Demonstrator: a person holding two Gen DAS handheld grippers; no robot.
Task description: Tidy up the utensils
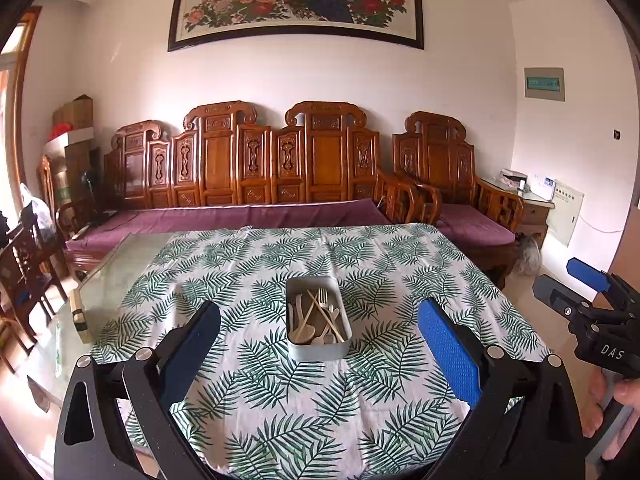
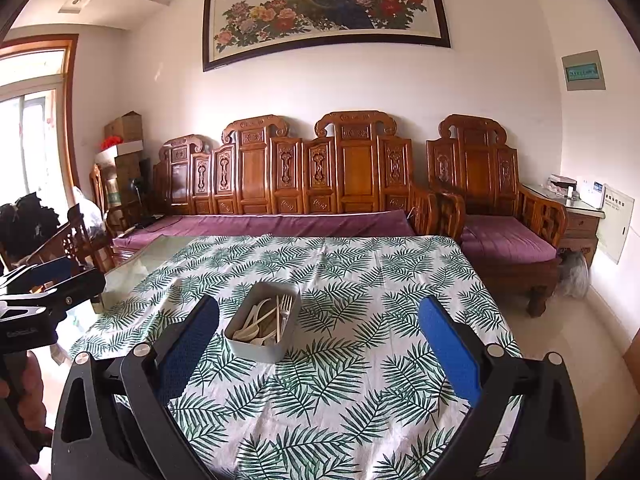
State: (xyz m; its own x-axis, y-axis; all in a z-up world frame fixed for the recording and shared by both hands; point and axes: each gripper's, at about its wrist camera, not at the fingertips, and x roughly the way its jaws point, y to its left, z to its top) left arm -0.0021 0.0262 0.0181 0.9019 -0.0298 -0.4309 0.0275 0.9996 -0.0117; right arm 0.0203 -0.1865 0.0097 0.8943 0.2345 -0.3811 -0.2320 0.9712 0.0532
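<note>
A grey rectangular tray (image 1: 318, 354) stands in the middle of the leaf-print tablecloth (image 1: 256, 392). It holds several pale utensils (image 1: 316, 318): forks, spoons and chopsticks, lying mixed. The tray also shows in the right wrist view (image 2: 256, 352), left of centre. My left gripper (image 1: 320, 344) is open and empty, held above the table just in front of the tray. My right gripper (image 2: 320, 344) is open and empty, to the right of the tray. It also shows at the right edge of the left wrist view (image 1: 588, 292).
The cloth leaves a glass table strip (image 1: 108, 272) bare on the left. A carved wooden sofa (image 1: 248, 176) with purple cushions stands behind the table, an armchair (image 1: 460, 184) to its right. Wooden chairs (image 1: 24, 264) stand at the left.
</note>
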